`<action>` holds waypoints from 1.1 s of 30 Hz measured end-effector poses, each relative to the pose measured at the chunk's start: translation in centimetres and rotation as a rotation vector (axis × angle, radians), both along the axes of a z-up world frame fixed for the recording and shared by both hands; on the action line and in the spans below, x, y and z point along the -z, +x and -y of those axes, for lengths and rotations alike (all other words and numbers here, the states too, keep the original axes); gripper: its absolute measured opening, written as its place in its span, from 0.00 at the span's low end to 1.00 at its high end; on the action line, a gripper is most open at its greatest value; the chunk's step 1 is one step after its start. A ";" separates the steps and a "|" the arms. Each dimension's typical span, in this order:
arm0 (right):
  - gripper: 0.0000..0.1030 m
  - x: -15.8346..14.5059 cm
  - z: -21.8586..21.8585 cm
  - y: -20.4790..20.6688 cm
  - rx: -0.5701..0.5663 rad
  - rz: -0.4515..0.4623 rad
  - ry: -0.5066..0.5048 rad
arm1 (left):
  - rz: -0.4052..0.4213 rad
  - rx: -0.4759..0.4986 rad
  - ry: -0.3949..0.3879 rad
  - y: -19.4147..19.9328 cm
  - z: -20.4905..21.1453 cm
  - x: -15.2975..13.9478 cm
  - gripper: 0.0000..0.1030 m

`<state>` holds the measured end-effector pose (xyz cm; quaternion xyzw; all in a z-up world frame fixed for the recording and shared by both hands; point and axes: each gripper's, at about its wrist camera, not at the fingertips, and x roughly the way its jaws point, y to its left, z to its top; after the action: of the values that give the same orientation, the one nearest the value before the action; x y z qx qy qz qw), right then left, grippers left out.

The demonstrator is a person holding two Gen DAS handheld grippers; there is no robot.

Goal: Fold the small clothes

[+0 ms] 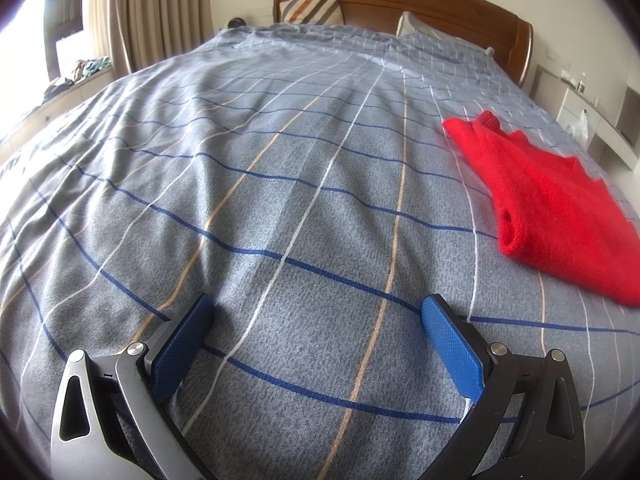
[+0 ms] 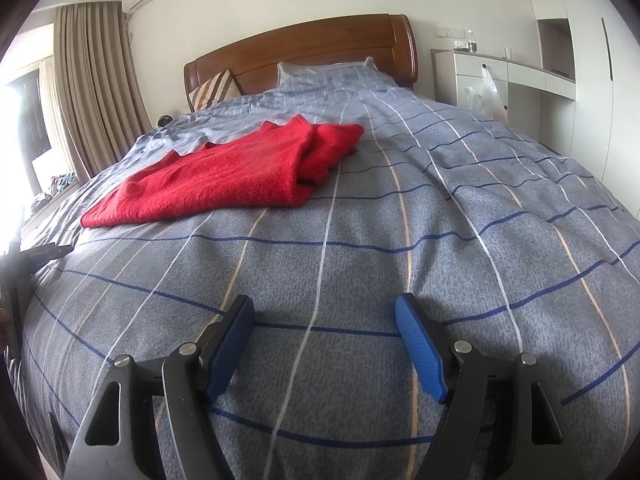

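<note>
A small red knitted sweater [image 1: 548, 196] lies partly folded on the grey checked bed cover [image 1: 280, 200]. In the left wrist view it sits at the right, beyond and to the right of my left gripper [image 1: 318, 314], which is open with only bed cover between its blue pads. In the right wrist view the red sweater [image 2: 232, 176] lies at the upper left, well ahead of my right gripper [image 2: 325, 314]. That gripper is open too, empty, hovering over the cover [image 2: 400, 240].
A wooden headboard [image 2: 312, 52] and pillows [image 2: 212, 90] stand at the far end of the bed. Curtains [image 2: 92, 80] and a window ledge with clutter are on the left. A white cabinet [image 2: 500, 80] with a plastic bag stands at the right.
</note>
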<state>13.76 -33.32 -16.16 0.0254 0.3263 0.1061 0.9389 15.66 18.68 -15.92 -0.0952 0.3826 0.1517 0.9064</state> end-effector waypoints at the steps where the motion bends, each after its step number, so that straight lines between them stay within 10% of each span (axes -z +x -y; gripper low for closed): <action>1: 0.71 0.0 0.0 0.0 0.000 0.000 -0.001 | 0.000 0.000 0.001 0.0 0.0 0.0 1.00; 26: 0.71 0.0 -0.1 0.1 0.001 0.003 -0.011 | -0.125 0.079 -0.057 -0.7 0.3 -0.9 1.00; 33: 0.71 0.0 -0.2 0.0 0.000 0.004 -0.012 | -0.019 0.074 -0.103 -4.8 2.3 -2.8 1.00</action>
<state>13.76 -33.16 -16.18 0.0194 0.3252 0.1039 0.9397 10.88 16.34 -13.14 -0.1260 0.4018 0.0994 0.9016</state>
